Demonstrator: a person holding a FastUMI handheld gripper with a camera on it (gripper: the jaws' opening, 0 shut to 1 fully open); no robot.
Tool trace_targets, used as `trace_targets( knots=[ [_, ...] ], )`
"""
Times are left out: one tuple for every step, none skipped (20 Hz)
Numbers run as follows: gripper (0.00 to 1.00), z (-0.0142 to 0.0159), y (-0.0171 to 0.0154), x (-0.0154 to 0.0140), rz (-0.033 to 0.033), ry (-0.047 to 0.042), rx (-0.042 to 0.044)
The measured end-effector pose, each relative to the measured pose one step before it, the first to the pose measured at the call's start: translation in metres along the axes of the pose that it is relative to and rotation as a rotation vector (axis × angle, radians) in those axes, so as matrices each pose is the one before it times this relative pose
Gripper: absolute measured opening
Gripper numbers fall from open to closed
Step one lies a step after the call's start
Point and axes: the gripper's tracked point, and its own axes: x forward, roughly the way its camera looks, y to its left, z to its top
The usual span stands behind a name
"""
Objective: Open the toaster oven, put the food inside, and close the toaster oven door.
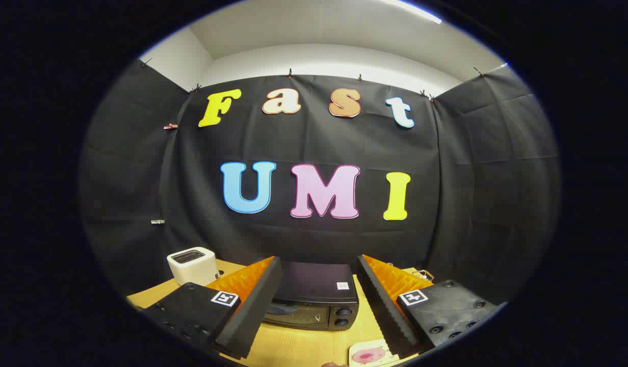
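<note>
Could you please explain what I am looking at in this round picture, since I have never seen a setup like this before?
Gladly. The picture comes from a fisheye camera mounted on a handheld tool: a person carries a two-finger gripper, and the camera looks forward along its fingers. Those are the two dark wedges with orange sides; they stand wide apart and hold nothing.

Between and just beyond them, on a wooden table, sits a black toaster oven with its door closed and two knobs at its front. Beside it, beyond one finger, stands a small white boxy appliance; what it is I cannot tell.

Close to the camera, by the other finger, lies a pale card or plate with something pink on it, probably the food for the oven. Behind everything hangs the booth's black cloth wall.
</note>
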Motion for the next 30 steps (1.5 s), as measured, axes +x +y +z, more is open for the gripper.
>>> trace_targets(
  knots=[
    [0.97,-0.00270,-0.00089,0.00024,-0.00160,0.00596,0.00521],
    [0.97,-0.00168,0.00039,-0.00025,-0.00285,0.00495,0.00093],
    [0.97,-0.00208,-0.00078,-0.00038,-0.00228,0.00380,-0.00026],
    [0.97,-0.00224,-0.00021,-0.00015,-0.00255,0.00495,-0.00009],
    [0.97,-0.00313,-0.00018,-0.00017,0.00043,0.00626,0.00238],
    [0.97,-0.00183,0.00105,0.00000,-0.00001,0.00479,0.00293],
    [0.97,-0.00193,0.00018,-0.00060,-0.00065,0.00419,0.00056],
    [0.97,-0.00156,-0.00057,-0.00065,-0.00125,0.00250,-0.00182],
    [0.97,-0.00127,-0.00061,-0.00086,-0.00141,0.00339,-0.00244],
    [0.97,-0.00092,0.00126,-0.00052,0.00106,0.00178,-0.00595],
    [0.97,-0.00063,0.00020,-0.00068,0.00010,0.00132,-0.00589],
    [0.97,-0.00030,0.00111,-0.00055,0.00111,-0.00189,-0.00448],
    [0.97,-0.00049,0.00099,-0.00023,0.00245,0.00060,-0.00009],
    [0.97,-0.00235,0.00162,-0.00004,0.00424,0.00293,0.00194],
    [0.97,-0.00131,0.00198,-0.00048,0.00275,0.00428,0.00140],
    [0.97,-0.00295,0.00110,0.00103,0.00407,0.00521,0.00165],
    [0.97,-0.00134,0.00226,0.00071,0.00353,0.00422,0.00087],
    [0.97,-0.00189,0.00125,0.00208,0.00446,0.00263,-0.00013],
    [0.97,-0.00145,0.00244,0.00266,0.00398,0.00339,-0.00190],
    [0.97,-0.00281,0.00261,0.00187,0.00380,0.00602,0.00163],
    [0.97,-0.00272,0.00582,0.00184,0.01113,0.00560,0.00604],
    [0.97,-0.00236,0.00595,0.00321,0.01019,0.00497,0.00226],
    [0.98,-0.00396,0.00433,0.00342,0.00752,0.00788,0.00093],
    [0.98,-0.00516,0.00641,0.00390,0.00915,0.00838,0.00213],
    [0.98,-0.00506,0.00512,0.00434,0.00575,0.00724,-0.00155],
    [0.98,-0.00540,0.00353,0.00626,0.00181,0.01010,-0.00435],
    [0.98,-0.00629,0.00494,0.00466,0.00402,0.00996,-0.00703],
    [0.98,-0.00494,0.00511,0.00654,0.00488,0.00795,-0.01373],
    [0.98,-0.00441,0.00417,0.00771,0.00154,0.01144,-0.01847],
    [0.98,-0.00547,0.00344,0.00646,0.00208,0.01299,-0.01219]
  ],
)
